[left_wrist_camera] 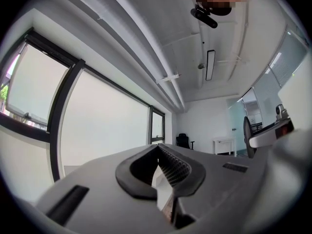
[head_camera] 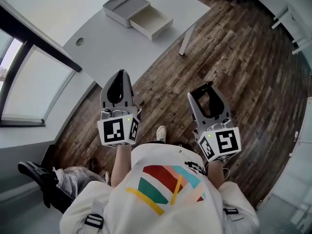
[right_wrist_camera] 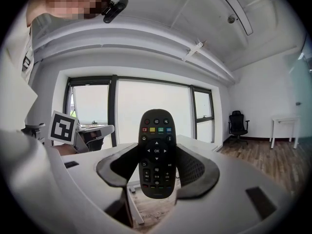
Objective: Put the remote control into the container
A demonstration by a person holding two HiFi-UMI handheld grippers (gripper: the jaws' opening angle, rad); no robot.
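We count two grippers — the left gripper [head_camera: 120, 74] and the right gripper [head_camera: 205, 86] — and one remote [right_wrist_camera: 156, 152]. There is one container [head_camera: 138, 14] on one table [head_camera: 112, 39], and farther off we see one chair [right_wrist_camera: 237, 123] and one desk [right_wrist_camera: 284, 123].

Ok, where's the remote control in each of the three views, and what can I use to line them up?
Head view: cannot be made out; only the right gripper holding it shows, lower right.
Left gripper view: not in it.
Right gripper view: remote control in the centre, upright between the jaws, buttons facing the camera.
Shared landmark: the dark-framed window, at the head view's left edge, left in the left gripper view, behind the remote in the right gripper view.
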